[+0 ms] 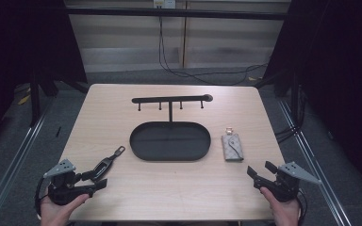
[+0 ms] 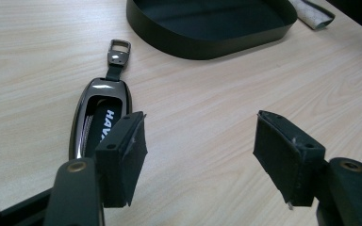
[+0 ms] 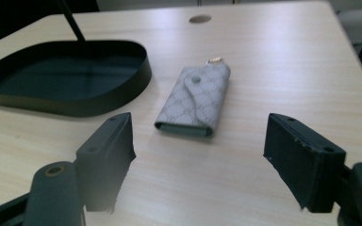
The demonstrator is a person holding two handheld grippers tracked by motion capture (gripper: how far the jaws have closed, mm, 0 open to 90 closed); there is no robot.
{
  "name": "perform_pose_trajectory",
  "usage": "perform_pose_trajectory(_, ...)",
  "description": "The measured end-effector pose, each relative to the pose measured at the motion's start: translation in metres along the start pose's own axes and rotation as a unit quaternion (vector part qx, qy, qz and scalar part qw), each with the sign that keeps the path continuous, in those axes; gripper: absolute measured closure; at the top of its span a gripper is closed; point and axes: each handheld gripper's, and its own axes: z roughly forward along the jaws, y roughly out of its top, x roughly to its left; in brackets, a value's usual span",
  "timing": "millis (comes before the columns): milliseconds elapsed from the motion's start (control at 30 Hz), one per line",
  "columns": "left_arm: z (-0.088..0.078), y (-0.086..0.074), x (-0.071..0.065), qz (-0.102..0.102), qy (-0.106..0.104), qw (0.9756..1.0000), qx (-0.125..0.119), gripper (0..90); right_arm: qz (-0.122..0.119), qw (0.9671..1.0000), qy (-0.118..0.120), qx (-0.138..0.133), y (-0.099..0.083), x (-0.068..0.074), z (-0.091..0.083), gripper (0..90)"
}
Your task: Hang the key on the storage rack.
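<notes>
A person's two hands hold a pair of two-jaw grippers at the near edge of a light wood table (image 1: pixel 122 188). The left gripper (image 1: pixel 90 181) rests near the left corner with its jaws spread wide and nothing between them; in the left gripper view the left gripper (image 2: pixel 200 155) has one jaw lying just beside a car key fob (image 2: pixel 99 117). The right gripper (image 1: pixel 263 172) sits near the right corner, its jaws likewise wide apart and empty.

The car key fob (image 1: pixel 104 164) is a dark, glossy oval shell with white lettering, trailing a short strap that ends in a metal clasp (image 2: pixel 119 49). It lies flat on the table's left side, angled toward the middle. There is one fob.

Ahead of the right gripper (image 3: pixel 200 155) lies a single grey patterned key pouch (image 3: pixel 195 99), flap shut by a snap, a small gold ring at its far end. In the high view the key pouch (image 1: pixel 232 147) rests just right of a black oval tray (image 1: pixel 169 141).

The one tray holds the table's centre, between fob and pouch. From its far side rises a thin post bearing a black bar (image 1: pixel 169 99) with four short pegs. Beyond the table, cables (image 1: pixel 202 75) lie on the floor.
</notes>
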Motion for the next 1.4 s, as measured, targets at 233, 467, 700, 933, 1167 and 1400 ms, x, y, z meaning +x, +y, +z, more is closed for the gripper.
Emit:
perform_pose_trajectory(233,0.002,0.003,0.001,0.003,0.000,1.0000,0.000,37.4,0.005,0.9998,0.009,0.017,0.001,0.002,0.001,24.4)
perform_pose_trajectory(467,0.002,0.011,-0.005,0.003,0.007,1.0000,0.004,35.9,-0.002,0.9992,0.022,0.034,0.000,0.004,-0.001,23.3)
perform_pose_trajectory(700,0.007,0.022,-0.002,-0.004,-0.004,0.9997,0.024,36.9,-0.009,0.9986,0.025,0.047,0.000,0.006,0.001,22.6)
perform_pose_trajectory(933,0.012,0.034,-0.002,0.020,0.022,0.9973,0.067,39.2,-0.009,0.9982,0.032,0.050,0.000,0.006,0.002,22.4)
perform_pose_trajectory(1167,0.019,0.050,0.000,0.026,0.044,0.9941,0.096,38.1,-0.010,0.9978,0.039,0.052,0.000,0.007,0.003,21.7)
perform_pose_trajectory(1400,0.031,0.068,0.010,0.023,0.037,0.9904,0.131,44.8,-0.010,0.9974,0.042,0.056,0.000,0.007,0.005,21.6)
